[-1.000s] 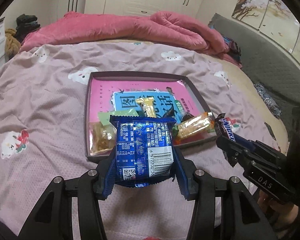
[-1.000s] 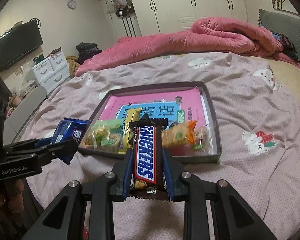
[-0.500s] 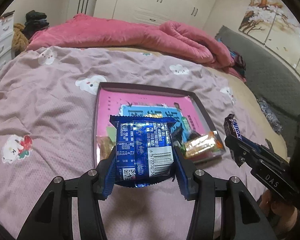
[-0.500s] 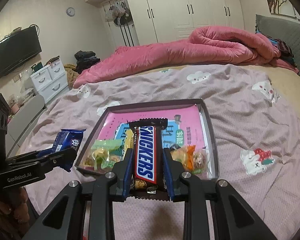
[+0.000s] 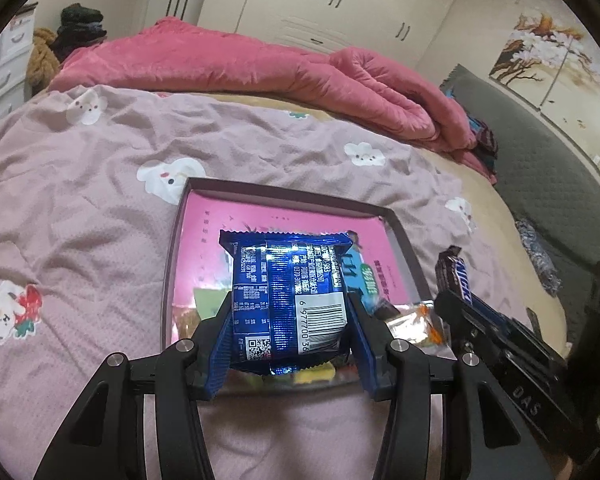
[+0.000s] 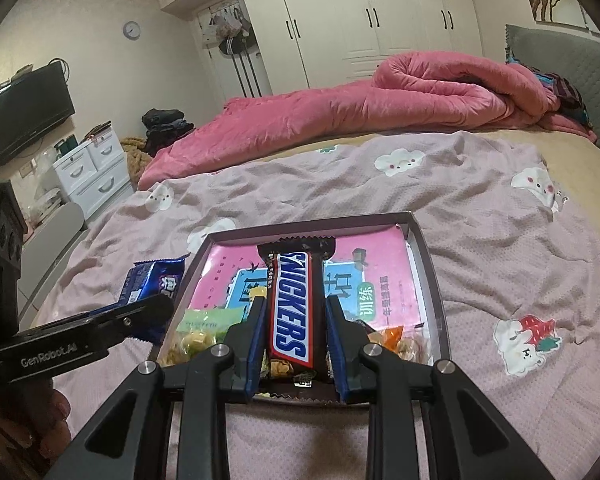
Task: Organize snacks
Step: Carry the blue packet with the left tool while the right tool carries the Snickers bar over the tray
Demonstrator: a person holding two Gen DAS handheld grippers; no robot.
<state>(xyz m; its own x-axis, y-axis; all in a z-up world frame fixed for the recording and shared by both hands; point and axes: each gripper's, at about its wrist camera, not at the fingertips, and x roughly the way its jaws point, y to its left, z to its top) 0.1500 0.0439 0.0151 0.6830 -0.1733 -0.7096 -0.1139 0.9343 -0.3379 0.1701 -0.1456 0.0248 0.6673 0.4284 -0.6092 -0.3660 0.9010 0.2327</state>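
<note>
Left gripper [image 5: 290,320] clamps a shiny blue foil snack packet [image 5: 288,292], barcode side up, above the tray [image 5: 284,196]. Right gripper [image 6: 296,332] pinches a brown Snickers bar [image 6: 294,304] upright over the tray's near edge.

Warm, dim indoor light from above; glare on glossy wardrobe doors [image 6: 380,32] and blue wrapper [image 5: 288,292]. Strong fisheye bending, dark corners, soft far background.

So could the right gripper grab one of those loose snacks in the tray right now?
Probably not: the right gripper is shut on the Snickers bar. The loose snacks in the tray lie just ahead, uncovered, but the bar must go first.
</note>
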